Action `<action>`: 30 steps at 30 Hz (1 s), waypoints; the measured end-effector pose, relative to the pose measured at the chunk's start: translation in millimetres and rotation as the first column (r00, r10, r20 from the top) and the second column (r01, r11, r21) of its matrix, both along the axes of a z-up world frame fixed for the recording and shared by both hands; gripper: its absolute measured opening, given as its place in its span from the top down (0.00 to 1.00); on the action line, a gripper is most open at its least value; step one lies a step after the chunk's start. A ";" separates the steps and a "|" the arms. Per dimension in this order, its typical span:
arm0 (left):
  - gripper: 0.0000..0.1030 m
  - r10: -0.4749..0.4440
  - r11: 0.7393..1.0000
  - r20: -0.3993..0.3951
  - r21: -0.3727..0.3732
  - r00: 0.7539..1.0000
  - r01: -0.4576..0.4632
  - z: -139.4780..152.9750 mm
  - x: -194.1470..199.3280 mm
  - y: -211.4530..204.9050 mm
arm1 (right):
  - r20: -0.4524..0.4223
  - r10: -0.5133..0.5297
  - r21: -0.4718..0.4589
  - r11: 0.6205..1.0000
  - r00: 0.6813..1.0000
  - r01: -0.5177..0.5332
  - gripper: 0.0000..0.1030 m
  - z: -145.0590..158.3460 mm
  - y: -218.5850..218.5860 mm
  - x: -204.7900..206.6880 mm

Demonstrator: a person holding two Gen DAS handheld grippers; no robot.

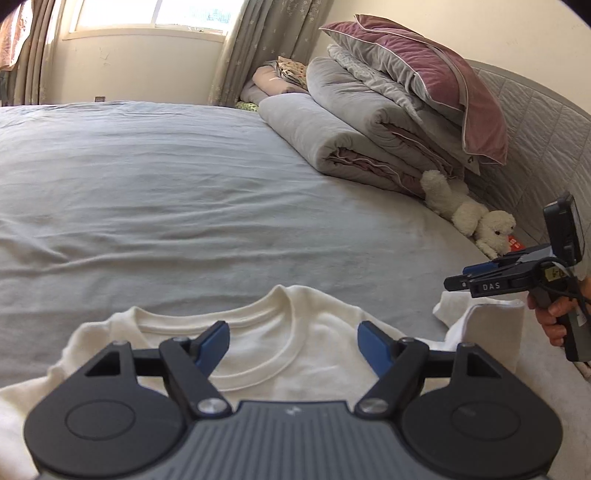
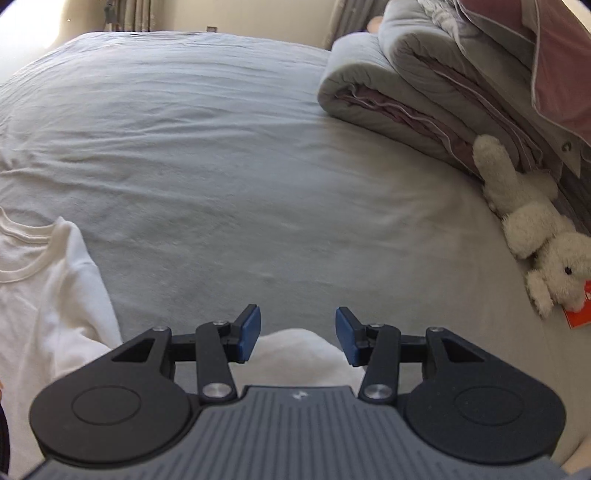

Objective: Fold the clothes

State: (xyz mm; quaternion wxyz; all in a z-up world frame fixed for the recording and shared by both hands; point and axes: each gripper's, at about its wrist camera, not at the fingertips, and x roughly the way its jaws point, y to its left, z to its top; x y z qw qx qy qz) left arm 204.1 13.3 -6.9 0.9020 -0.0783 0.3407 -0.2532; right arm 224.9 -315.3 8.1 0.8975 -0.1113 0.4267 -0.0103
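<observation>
A cream long-sleeved shirt (image 1: 280, 354) lies flat on the grey bed sheet (image 1: 166, 206), its round collar facing away from me. My left gripper (image 1: 293, 341) hovers open just above the collar, nothing between its blue pads. The shirt's right sleeve (image 1: 480, 325) is bunched at the right, and my right gripper (image 1: 452, 283) hangs above it, held by a hand (image 1: 554, 314). In the right wrist view my right gripper (image 2: 297, 332) stands open over the sleeve end (image 2: 299, 362), holding nothing. The shirt body (image 2: 44, 295) shows at the left there.
Folded grey quilts (image 1: 354, 125) and a mauve pillow (image 1: 424, 74) are stacked at the right by the padded headboard (image 1: 535, 140). A white plush toy (image 1: 469, 218) lies beside them with a red tag (image 2: 580, 310). Curtains and a window (image 1: 147, 14) are behind the bed.
</observation>
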 end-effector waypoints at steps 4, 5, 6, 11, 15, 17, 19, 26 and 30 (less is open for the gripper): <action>0.25 -0.022 0.998 -0.051 -0.067 0.998 0.019 -15.6 -1.4 -30.1 | -0.057 -0.070 -0.009 0.998 0.996 0.069 0.53 -21.3 -21.3 0.5; 0.26 -0.030 0.997 -0.058 -0.072 0.998 0.026 -20.1 -2.3 -38.1 | -0.070 -0.085 -0.012 0.996 0.994 0.084 0.53 -26.3 -26.2 0.3; 0.26 -0.042 0.997 -0.066 -0.074 0.997 0.037 -24.6 -3.1 -44.1 | -0.069 -0.091 0.004 0.996 0.993 0.092 0.53 -28.7 -29.9 -1.4; 0.26 -0.054 0.997 -0.087 -0.056 0.995 0.049 -48.3 -7.8 -60.9 | -0.065 -0.057 0.018 0.998 0.996 0.058 0.83 -33.4 -34.8 -16.9; 0.22 -0.078 0.997 0.000 -0.017 0.997 0.078 -56.9 -17.5 -65.6 | -0.007 -0.039 -0.015 0.999 0.999 0.039 0.96 -28.2 -35.1 -28.8; 0.18 -0.091 0.996 0.031 0.005 0.995 0.091 -58.4 -20.5 -68.8 | 0.036 -0.040 -0.024 0.999 0.999 0.041 0.96 -19.4 -36.4 -32.0; 0.16 -0.101 0.995 0.045 0.024 0.994 0.100 -58.8 -22.1 -71.3 | 0.094 -0.048 -0.036 0.998 0.994 0.052 0.97 -5.7 -39.4 -37.5; 0.14 -0.110 0.993 0.058 0.040 0.992 0.108 -59.1 -24.0 -72.8 | 0.310 -0.125 -0.003 0.991 0.942 0.133 0.97 44.3 -62.7 -67.6; 0.14 -0.111 0.993 0.059 0.034 0.992 0.109 -59.8 -24.5 -71.2 | 0.382 -0.211 0.081 0.977 0.900 0.195 0.97 50.5 -89.2 -103.6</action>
